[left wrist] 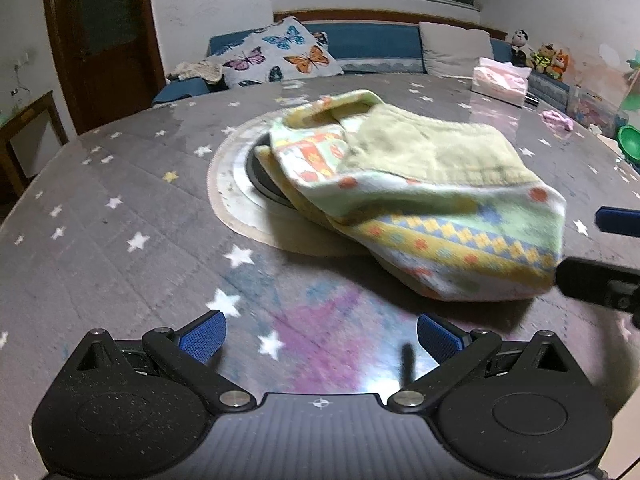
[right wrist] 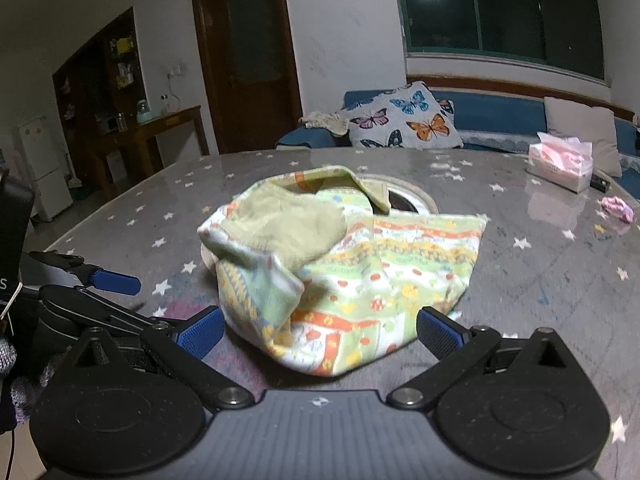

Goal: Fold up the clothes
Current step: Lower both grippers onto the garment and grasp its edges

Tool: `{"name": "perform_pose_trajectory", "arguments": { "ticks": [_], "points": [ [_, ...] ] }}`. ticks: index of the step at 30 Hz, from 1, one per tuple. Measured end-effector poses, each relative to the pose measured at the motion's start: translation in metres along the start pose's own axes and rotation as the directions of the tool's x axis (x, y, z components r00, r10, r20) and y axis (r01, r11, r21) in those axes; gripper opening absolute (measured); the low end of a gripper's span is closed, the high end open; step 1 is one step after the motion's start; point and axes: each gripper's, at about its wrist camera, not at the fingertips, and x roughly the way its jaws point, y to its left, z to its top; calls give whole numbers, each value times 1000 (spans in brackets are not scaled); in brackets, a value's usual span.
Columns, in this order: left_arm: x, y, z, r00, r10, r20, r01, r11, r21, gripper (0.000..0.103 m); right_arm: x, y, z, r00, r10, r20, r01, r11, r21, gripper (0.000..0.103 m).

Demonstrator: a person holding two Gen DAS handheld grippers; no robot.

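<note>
A small patterned garment (left wrist: 420, 200), pale green with yellow, orange and blue print, lies crumpled on the round table, partly over its centre disc. It also shows in the right wrist view (right wrist: 340, 264). My left gripper (left wrist: 320, 338) is open and empty, above the table a little short of the cloth. My right gripper (right wrist: 320, 332) is open, its blue pads on either side of the cloth's near edge, not closed on it. The right gripper's fingers (left wrist: 618, 220) show at the right edge of the left wrist view, beside the cloth.
The grey star-print table (left wrist: 120, 220) has a round centre disc (left wrist: 236, 184). A pink tissue pack (right wrist: 560, 166) and a small pink item (right wrist: 618, 208) lie at the far right. A green object (left wrist: 630, 142) sits at the right edge. A sofa with a butterfly cushion (right wrist: 404, 122) stands behind.
</note>
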Motion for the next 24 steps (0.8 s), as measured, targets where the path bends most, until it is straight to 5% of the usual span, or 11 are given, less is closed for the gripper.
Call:
{"name": "perform_pose_trajectory", "arguments": {
  "ticks": [7, 17, 24],
  "points": [
    [-12, 27, 22, 997, 57, 59, -55, 998, -33, 103, 8, -20, 25, 998, 60, 10, -61, 997, 39, 103],
    [-11, 41, 89, 975, 65, 212, -70, 997, 15, 102, 44, -48, 60, 998, 47, -37, -44, 997, 69, 103],
    [37, 32, 136, 983, -28, 183, 8, 994, 108, 87, 87, -69, 80, 992, 68, -108, -55, 991, 120, 94]
  ]
}}
